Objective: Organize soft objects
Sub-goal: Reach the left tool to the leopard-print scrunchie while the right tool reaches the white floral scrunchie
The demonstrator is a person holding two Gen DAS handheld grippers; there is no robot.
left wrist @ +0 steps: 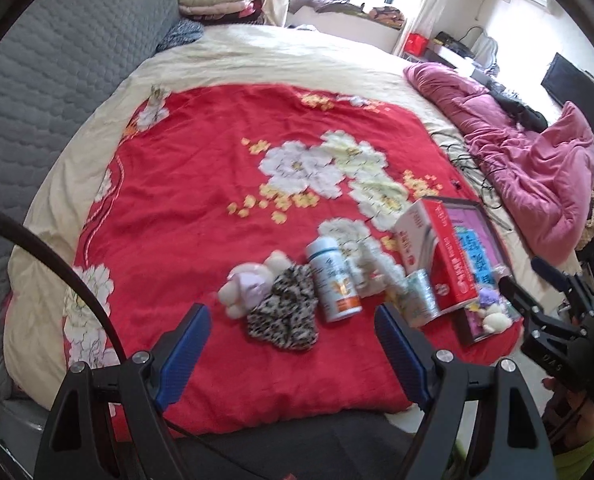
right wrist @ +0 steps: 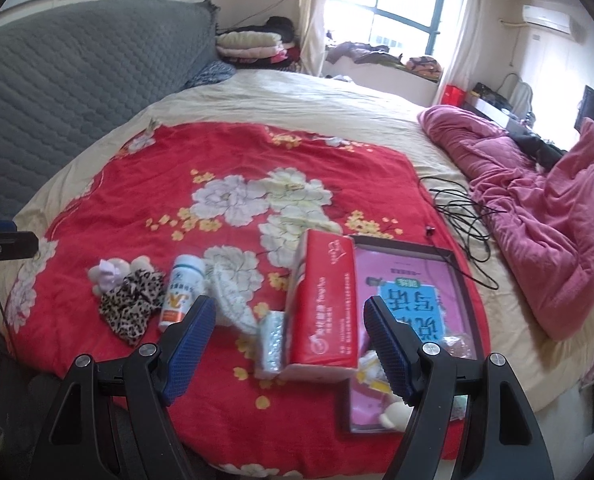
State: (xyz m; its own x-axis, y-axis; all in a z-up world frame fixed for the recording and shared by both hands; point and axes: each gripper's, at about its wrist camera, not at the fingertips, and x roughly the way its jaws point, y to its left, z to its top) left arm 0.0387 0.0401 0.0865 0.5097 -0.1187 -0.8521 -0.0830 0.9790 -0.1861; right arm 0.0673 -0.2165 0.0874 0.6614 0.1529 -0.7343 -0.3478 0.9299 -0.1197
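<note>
Hovering over the near edge of the bed, I hold both tools empty: my left hand-held gripper has its blue pads spread wide, and my right hand-held gripper is just as far apart, gripping nothing.

Going from the left, the small plush toy lies on the red floral blanket, pale and lumpy, touching the leopard-print scrunchie, which sits crumpled and floppy just in front of my left pads. Beside them lies a white supplement bottle on its side, then a white knitted piece, a small tissue pack, and the red tissue box leaning against the dark tray. Another little plush already rests in the tray's near corner.

My worry is the crowding. The scrunchie and toy touch, so a careless close could catch both or pinch blanket pile along with them. The bottle is round and hard; a nudge could roll it into the soft things. The tissue box partly blocks the tray, so a drop may bounce off it. Both views are a bit blurred, so edges are hard to judge.
</note>
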